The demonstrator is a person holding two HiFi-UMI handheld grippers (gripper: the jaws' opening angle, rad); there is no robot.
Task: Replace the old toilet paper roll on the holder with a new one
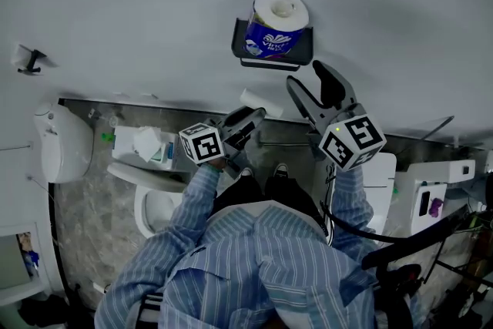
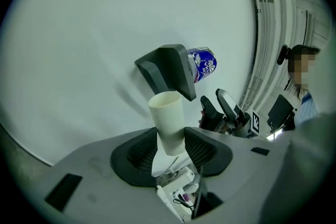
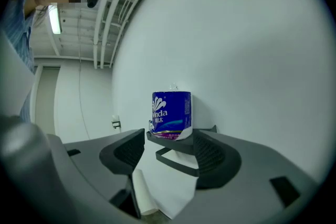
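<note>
1 holder (image 1: 296, 54) on wall, 1 wrapped blue roll (image 1: 271, 31) standing on top of it. 1 bare tube (image 1: 260, 102) clamped in left gripper (image 1: 246, 122), below-left of holder. Right gripper (image 1: 312, 81) just under holder, jaws apart, nothing in em.

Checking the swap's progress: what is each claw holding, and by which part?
Left claw grips the empty paper tube by one end, the rest sticking out. Right claw is open, holding nothing.
</note>
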